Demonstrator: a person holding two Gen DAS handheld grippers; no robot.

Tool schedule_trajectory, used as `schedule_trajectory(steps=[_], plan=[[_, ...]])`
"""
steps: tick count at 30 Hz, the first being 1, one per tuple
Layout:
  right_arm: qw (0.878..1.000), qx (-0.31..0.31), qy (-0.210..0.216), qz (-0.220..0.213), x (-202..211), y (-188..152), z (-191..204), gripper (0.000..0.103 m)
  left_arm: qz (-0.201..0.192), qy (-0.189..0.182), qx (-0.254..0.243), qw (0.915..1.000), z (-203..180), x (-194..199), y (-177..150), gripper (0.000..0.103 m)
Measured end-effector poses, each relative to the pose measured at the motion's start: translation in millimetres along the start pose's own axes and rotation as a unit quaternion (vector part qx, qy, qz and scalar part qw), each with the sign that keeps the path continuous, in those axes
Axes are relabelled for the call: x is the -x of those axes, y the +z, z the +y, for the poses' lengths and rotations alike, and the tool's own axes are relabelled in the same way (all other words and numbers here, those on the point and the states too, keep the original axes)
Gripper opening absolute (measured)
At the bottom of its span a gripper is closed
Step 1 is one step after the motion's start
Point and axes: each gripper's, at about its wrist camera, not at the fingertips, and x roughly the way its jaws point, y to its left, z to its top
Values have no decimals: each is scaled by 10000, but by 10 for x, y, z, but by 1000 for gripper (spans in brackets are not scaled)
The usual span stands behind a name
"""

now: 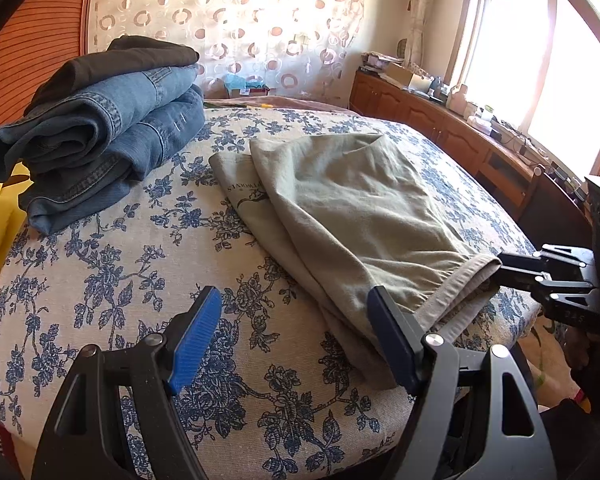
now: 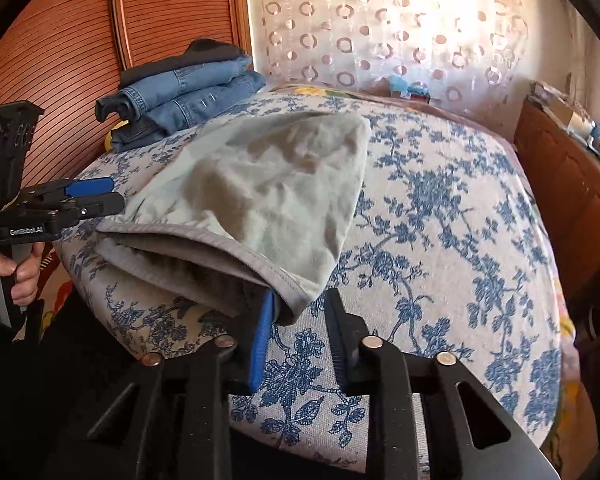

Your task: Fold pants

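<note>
Both spread wide: left gripper beside khaki pants waistband, right gripper at waistband corner; folded jeans behind on floral bedspread.

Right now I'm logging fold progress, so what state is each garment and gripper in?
Khaki pants: folded over once, lying flat on the bedspread, waistband end at the near edge.
Jeans: folded, stacked at the far corner.
Dark garment: folded, on top of the jeans.
Left gripper: open, one finger touching the waistband.
Right gripper: open, at the waistband corner, not clamped.
</note>
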Motion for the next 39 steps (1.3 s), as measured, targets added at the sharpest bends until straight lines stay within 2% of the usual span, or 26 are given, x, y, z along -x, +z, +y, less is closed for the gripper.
schedule_trajectory(steps=[7,8,12,18,23,28,31,34,39], plan=[[9999,-154,-23,-7,-102,21,-14,23,10,-10,4,10000,-8,-11,-5,76],[9998,-181,-44,-60,-87,29,-24,9,12,-6,2,10000,-13,-19,-2,76],[9984,-265,-227,-439,100,31,-56,5,-1,2,-4,10000,-2,-11,-3,76],[9991,-338,-247,-8,-10,-108,-126,5,-8,1,12,10000,34,-24,17,76],[9991,-344,-173,-155,119,-53,-140,18,-82,14,-62,9999,50,-46,119,76],[9978,-378,-187,-508,316,56,-196,25,-122,60,-227,9997,38,-126,272,76],[9968,-388,-169,-673,365,106,-232,40,-110,56,-304,9995,32,-194,362,70],[9961,-318,-261,-778,300,185,-231,42,-85,55,-359,9993,34,-282,470,64],[9965,-324,-196,-740,-82,336,-264,43,62,70,-419,9991,56,-499,657,53]])
